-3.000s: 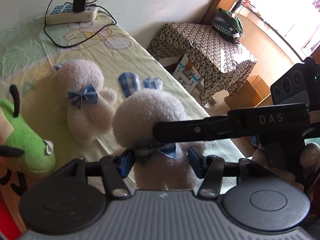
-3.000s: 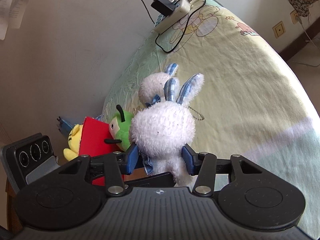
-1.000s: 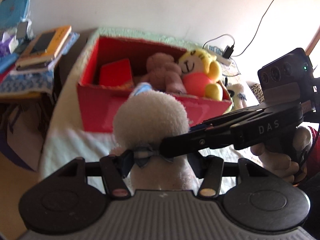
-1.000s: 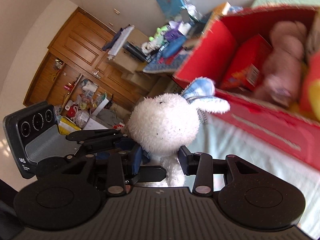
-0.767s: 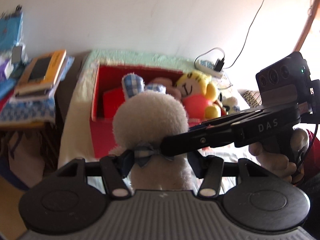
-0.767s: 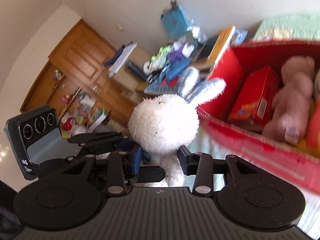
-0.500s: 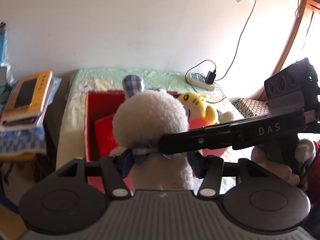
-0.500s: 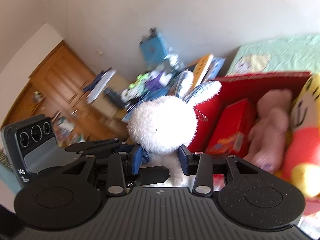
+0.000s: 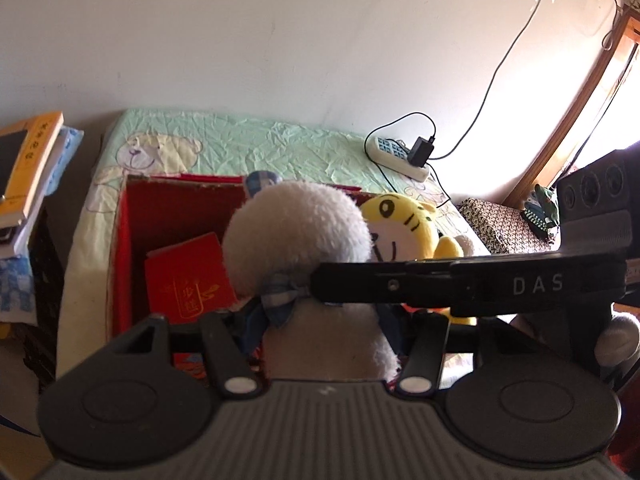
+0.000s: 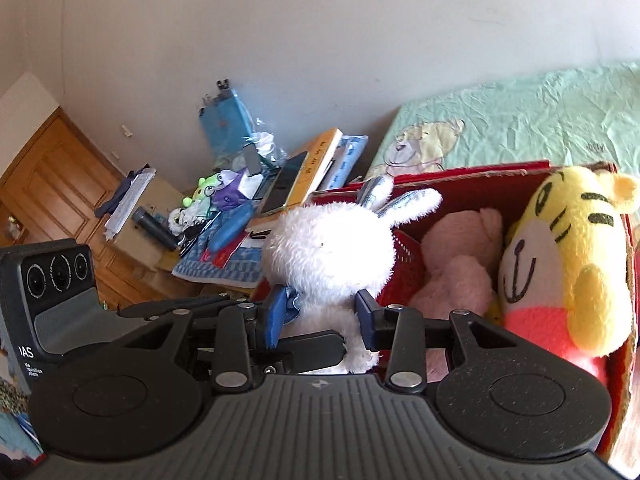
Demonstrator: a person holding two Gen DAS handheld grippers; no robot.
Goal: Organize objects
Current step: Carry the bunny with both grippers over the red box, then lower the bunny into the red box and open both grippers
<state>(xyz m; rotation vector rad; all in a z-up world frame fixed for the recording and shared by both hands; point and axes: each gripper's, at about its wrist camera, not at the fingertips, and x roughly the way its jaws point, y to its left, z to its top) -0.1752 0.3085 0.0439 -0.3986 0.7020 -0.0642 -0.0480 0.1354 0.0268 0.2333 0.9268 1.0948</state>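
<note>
Beyond both claws waits the red box (image 9: 120, 240); left gripper (image 9: 316, 320) and right gripper (image 10: 322, 312) pinch the white rabbit (image 10: 328, 256), which could snag the rim.

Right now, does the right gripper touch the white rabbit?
Touching. In the right wrist view, both blue pads of the right gripper press into the white rabbit at its neck.

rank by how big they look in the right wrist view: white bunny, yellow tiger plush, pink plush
1. yellow tiger plush
2. white bunny, though it is nearest the camera, so its true size is unsure
3. pink plush, partly hidden
</note>
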